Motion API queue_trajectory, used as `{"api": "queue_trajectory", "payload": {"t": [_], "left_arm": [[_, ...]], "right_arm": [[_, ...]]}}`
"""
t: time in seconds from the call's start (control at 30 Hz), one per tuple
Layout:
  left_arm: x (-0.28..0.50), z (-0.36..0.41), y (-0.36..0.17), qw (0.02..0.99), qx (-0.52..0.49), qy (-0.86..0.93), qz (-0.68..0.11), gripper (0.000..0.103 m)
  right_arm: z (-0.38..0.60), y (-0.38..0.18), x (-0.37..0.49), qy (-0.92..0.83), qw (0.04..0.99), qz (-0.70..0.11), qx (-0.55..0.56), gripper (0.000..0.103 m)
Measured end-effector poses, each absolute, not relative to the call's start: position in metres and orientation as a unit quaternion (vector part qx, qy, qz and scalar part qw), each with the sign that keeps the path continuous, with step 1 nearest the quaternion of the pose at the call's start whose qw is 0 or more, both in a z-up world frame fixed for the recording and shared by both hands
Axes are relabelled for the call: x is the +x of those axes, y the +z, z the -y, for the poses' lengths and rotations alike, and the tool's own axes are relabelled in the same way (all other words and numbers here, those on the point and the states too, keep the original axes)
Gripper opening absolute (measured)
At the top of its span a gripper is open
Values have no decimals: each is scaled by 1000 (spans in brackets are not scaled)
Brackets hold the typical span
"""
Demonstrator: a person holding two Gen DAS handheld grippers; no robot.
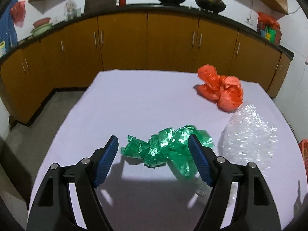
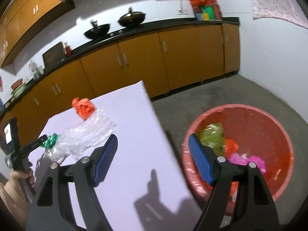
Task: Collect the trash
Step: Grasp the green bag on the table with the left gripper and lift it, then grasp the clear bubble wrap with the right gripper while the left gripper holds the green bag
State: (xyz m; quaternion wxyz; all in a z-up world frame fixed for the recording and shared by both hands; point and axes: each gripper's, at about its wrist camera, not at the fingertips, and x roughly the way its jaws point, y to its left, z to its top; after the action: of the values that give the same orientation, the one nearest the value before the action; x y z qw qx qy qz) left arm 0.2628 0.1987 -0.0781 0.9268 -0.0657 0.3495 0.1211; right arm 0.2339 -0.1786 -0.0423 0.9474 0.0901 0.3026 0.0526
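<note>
Left gripper [image 1: 153, 146]: standing wide, nothing clamped, pointing down at the crumpled green bag [image 1: 163, 148] lying on the tabletop [image 1: 125, 100]. Bag sitting between the blue pads [image 1: 107, 161] but not pressed by either; one pad overlapping the bag's right end in the left wrist view, contact there not determinable. Placement judged as a straddle for a pinch across the bag's bunched middle, where the film is thickest and least likely to slip.

Further right on the tabletop: a clear bubble-wrap sheet [image 1: 250, 134] lying just beside the green bag, and an orange bag [image 1: 221, 88] resting near the far edge, touching or nearly touching the wrap. Both waiting as uncollected trash.

Right gripper [image 2: 153, 146]: also standing wide and carrying nothing, hovering over the tabletop's right edge, one finger over the surface and the other over the red basin [image 2: 284, 134] on the floor. Basin sitting just beside the tabletop, presumably to keep each drop short. Already holding a yellow-green wrapper [image 2: 211, 136], an orange scrap [image 2: 231, 146] and a pink bag [image 2: 248, 160].

Task judged as part done: three pieces remaining on the tabletop.
</note>
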Motion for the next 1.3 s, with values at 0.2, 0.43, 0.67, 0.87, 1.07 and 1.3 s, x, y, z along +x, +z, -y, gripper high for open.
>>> {"api": "queue_trajectory", "payload": {"t": [0.2, 0.43, 0.67, 0.87, 1.07, 1.3], "left_arm": [[279, -202, -95, 915, -65, 90, -388, 74], [282, -203, -97, 915, -64, 56, -395, 37], [273, -206, -90, 925, -58, 61, -370, 33], [252, -226, -79, 932, -65, 82, -346, 33], [236, -251, -72, 933, -87, 107, -334, 33], [232, -262, -72, 930, -103, 114, -334, 33]], "right_arm": [[145, -42, 241, 78, 946, -309, 67, 75], [120, -42, 245, 99, 942, -314, 57, 75], [92, -40, 254, 130, 937, -319, 54, 74], [45, -51, 282, 176, 920, -346, 62, 75], [-12, -61, 309, 213, 905, -366, 45, 75], [-50, -93, 334, 208, 887, -413, 7, 68]]}}
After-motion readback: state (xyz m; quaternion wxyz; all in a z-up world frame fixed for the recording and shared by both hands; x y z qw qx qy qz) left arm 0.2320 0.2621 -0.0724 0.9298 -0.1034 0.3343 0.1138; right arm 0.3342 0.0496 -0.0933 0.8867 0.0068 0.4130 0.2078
